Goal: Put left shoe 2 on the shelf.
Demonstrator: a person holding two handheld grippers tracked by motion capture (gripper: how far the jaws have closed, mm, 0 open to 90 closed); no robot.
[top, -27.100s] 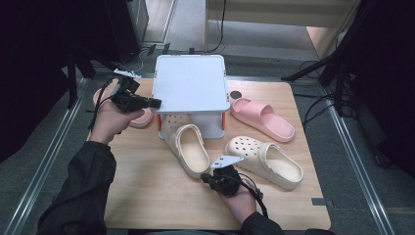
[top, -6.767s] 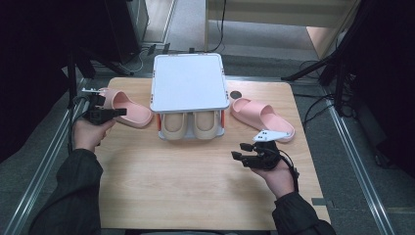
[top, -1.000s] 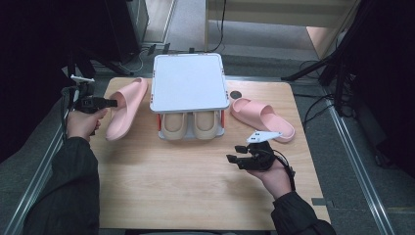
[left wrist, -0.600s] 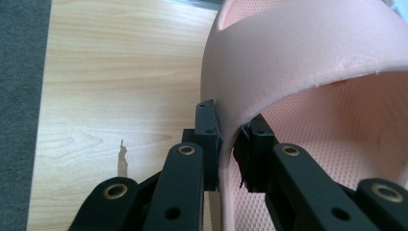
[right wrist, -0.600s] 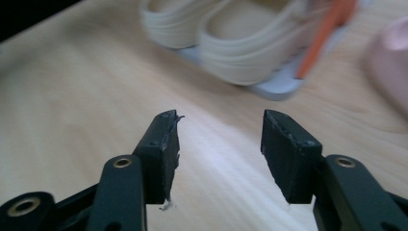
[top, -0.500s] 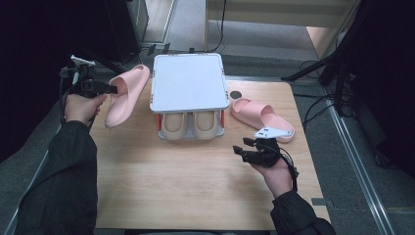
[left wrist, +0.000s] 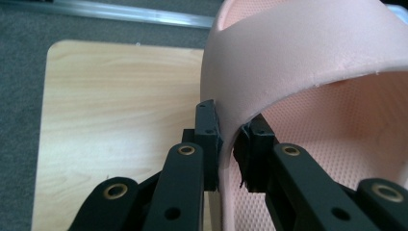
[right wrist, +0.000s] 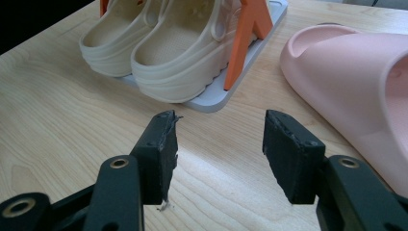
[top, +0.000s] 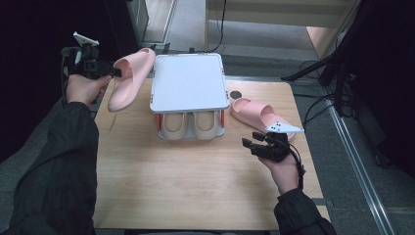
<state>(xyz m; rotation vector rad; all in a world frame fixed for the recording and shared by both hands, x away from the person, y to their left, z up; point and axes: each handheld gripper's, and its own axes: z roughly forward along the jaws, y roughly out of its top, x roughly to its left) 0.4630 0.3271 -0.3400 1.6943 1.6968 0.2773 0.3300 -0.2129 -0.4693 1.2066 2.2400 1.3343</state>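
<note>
Aloft, my left gripper (top: 117,73) pinches a pink slipper (top: 128,78) by its strap, likely bound for the rack (top: 190,81); my right gripper (right wrist: 219,151) waits open near its mate (right wrist: 356,77).

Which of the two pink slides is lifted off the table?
The pink slide at the table's left, clamped by its strap in the left gripper. The other pink slide lies flat beside the rack.

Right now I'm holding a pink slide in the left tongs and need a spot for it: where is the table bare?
The near half of the table, in front of the rack, is bare. The left strip beside the rack also looks free. The right side is crowded by the other slide and the right tongs.
</note>
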